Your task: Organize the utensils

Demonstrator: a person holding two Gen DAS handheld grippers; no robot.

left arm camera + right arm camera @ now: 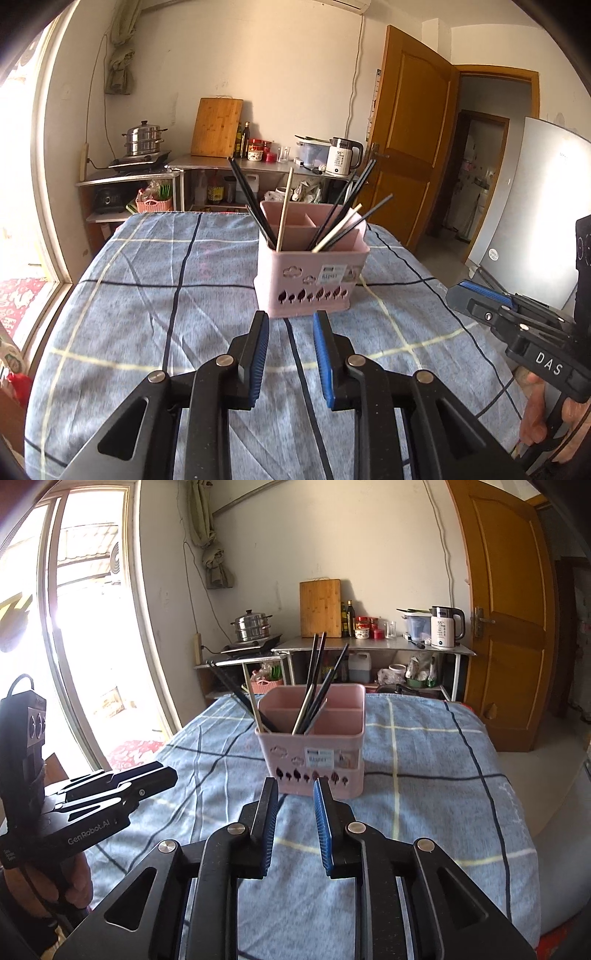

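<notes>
Short of the pink holder (308, 284), both grippers (290, 325) (295, 794) hover slightly parted, empty, over bare cloth (147, 295).

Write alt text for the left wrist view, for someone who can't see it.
A pink caddy holding dark and pale chopsticks stands on a blue plaid cloth, just beyond the left gripper, open and empty. The right gripper enters at right.

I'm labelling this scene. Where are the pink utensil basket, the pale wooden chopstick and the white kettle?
pink utensil basket (295, 275): left wrist view, front wall.
pale wooden chopstick (285, 210): left wrist view, mid-shaft.
white kettle (443, 629): right wrist view, body.
</notes>
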